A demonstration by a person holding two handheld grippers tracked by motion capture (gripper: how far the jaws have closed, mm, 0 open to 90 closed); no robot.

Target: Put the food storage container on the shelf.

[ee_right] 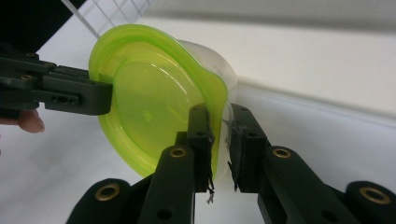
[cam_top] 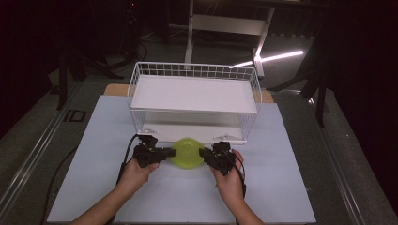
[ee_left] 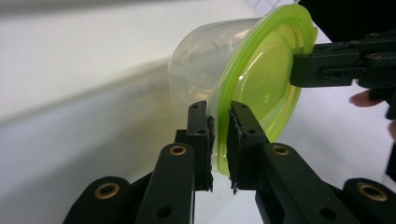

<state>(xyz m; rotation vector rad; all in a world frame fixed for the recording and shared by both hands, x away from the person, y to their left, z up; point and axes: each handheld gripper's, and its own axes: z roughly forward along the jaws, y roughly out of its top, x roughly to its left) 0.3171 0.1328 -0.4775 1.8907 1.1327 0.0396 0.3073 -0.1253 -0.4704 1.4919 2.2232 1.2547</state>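
Two grippers on one container (cam_top: 187, 152), both pinching only the thin green lid rim (ee_left: 219, 126). Left gripper (cam_top: 168, 153) is clamped on the rim at the container's left side; right gripper (cam_top: 204, 153) is clamped on the opposite side. In the left gripper view the pads (ee_left: 208, 140) press the rim edge between them; same picture in the right gripper view, rim edge (ee_right: 218, 135) squeezed tight between the jaws.

The container sits just in front of the wire rack (cam_top: 195, 101), near the middle of its lower opening, over the white mat (cam_top: 281, 187). Whether it has left the mat, I can't tell.

Risks as I read them:
- Grip is on the lid lip, not the clear tub (ee_left: 201, 56). If the lid isn't fully snapped on, lifting could pop it off and drop the tub.
- The rim is thin and flexible, so uneven pull between hands could bend it and let one side slip out.
- One hand rising faster than the other tilts the container further; it already looks tilted in both gripper views.

Room: open mat on the near side of the container and out to both sides. Tight on the far side: the rack's front base edge (cam_top: 187, 139) and the lower shelf lip (cam_top: 195, 111) sit close. Going under the shelf, headroom looks limited; keep the container low and level, and both gripper bodies must clear the rack's front posts.
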